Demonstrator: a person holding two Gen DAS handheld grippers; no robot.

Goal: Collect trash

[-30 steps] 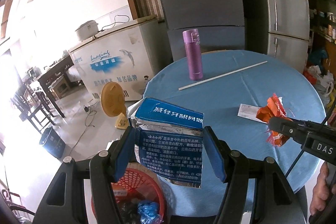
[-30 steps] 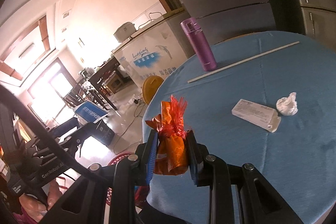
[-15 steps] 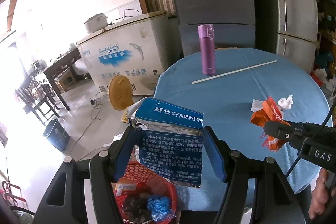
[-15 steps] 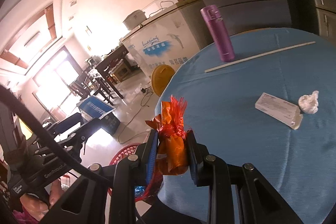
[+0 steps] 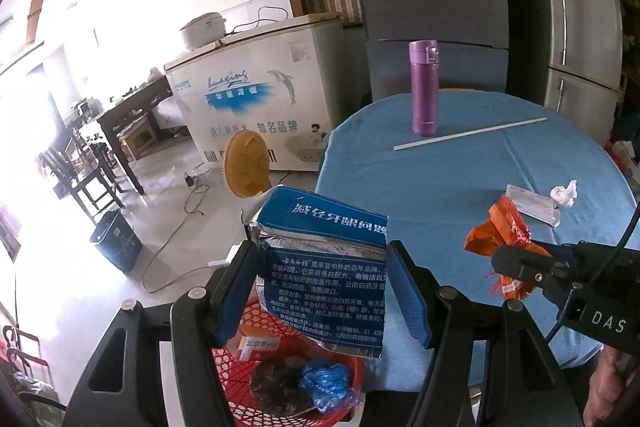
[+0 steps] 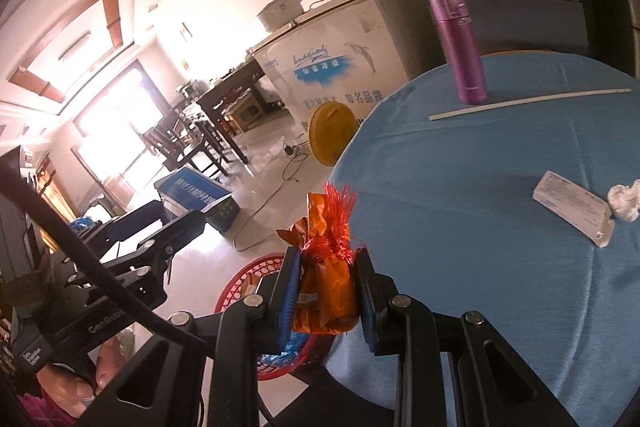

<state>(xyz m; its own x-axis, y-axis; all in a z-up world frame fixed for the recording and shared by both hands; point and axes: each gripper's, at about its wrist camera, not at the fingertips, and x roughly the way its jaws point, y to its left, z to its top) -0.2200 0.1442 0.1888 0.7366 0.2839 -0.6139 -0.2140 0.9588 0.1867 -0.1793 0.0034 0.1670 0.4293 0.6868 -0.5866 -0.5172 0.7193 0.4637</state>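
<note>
Left fingers (image 5: 240,291) pinch the blue box (image 5: 326,275), long axis upright between them; right fingers (image 6: 290,291) pinch the orange wrapper (image 6: 326,291), frill up.

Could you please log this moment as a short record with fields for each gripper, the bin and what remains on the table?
left gripper: shut on blue toothpaste box
right gripper: shut on orange wrapper
bin: red basket on the floor, already holding trash
left on blue table: white packet, crumpled tissue, purple flask, white stick
</note>
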